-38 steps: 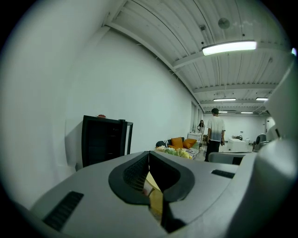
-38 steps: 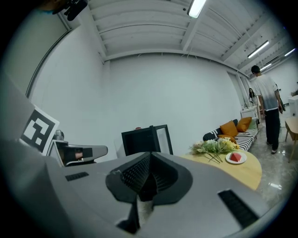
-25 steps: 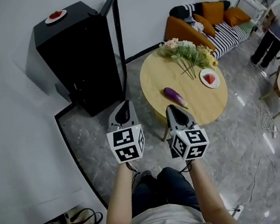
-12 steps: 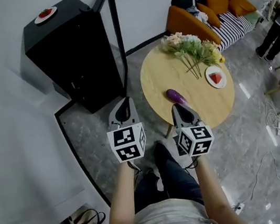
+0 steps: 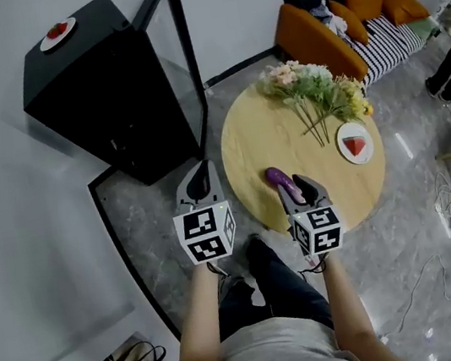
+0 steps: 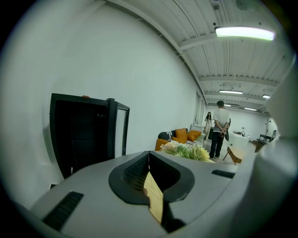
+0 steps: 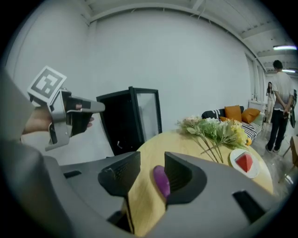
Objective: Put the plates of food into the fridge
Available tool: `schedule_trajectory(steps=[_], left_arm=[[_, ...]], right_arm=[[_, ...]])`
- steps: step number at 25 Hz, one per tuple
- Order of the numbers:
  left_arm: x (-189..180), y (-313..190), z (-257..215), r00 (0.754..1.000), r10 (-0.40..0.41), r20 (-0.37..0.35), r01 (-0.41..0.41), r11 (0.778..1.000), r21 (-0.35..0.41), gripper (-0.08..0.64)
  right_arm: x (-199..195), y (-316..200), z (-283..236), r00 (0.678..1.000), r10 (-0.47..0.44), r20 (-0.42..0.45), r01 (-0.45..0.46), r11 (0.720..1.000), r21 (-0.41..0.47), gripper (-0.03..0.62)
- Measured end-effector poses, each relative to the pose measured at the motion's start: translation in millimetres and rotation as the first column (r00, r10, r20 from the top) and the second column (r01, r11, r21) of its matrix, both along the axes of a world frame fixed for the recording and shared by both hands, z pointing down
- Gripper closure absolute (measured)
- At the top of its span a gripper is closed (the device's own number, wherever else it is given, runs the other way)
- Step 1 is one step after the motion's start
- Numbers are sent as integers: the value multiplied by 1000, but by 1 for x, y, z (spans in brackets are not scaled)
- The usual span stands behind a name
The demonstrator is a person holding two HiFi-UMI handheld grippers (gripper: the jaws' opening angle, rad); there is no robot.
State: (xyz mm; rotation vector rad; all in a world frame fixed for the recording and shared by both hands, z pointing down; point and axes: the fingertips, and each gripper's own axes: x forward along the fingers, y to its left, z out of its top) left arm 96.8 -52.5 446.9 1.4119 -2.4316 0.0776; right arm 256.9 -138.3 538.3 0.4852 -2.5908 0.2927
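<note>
- Fridge (image 5: 95, 94): black, standing against the white wall, glass door swung open.
- Plate of red food (image 5: 57, 32): on top of the fridge, near its back edge.
- Second plate (image 5: 356, 145), bearing a red wedge: on the round wooden surface (image 5: 261, 139), beside the flowers (image 5: 318, 91).
- Purple aubergine (image 5: 280, 182): lying on the surface, near its front edge.
- Left claw (image 6: 149, 158): jaws together, nothing between them, held over the floor and pointing toward the fridge.
- Right claw (image 7: 151, 171): jaws apart, having just been opening; the aubergine shows through the gap, unclamped.
</note>
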Motion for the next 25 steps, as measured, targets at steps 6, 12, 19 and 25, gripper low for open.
schedule_trajectory(steps=[6,12,19,25], left_arm=[[-7,-36,7,1000,-20,-12,19,1000,-19,551],[-14,-50,-2,999,-43,-2,43,999,-17,551],[-29,-42,-12,998,-65,19,65,998,-17,551],[-40,-30,-13,996,-83,18,84,996,-20,551]], right_arm=[[6,-17,51,972,-138,-189,138,990,-13,387],[14,-25,99,911,-227,-344,213,974,-76,371],[15,-20,130,864,-246,-440,234,969,-83,371],[15,-22,136,890,-214,-402,176,976,-129,374]])
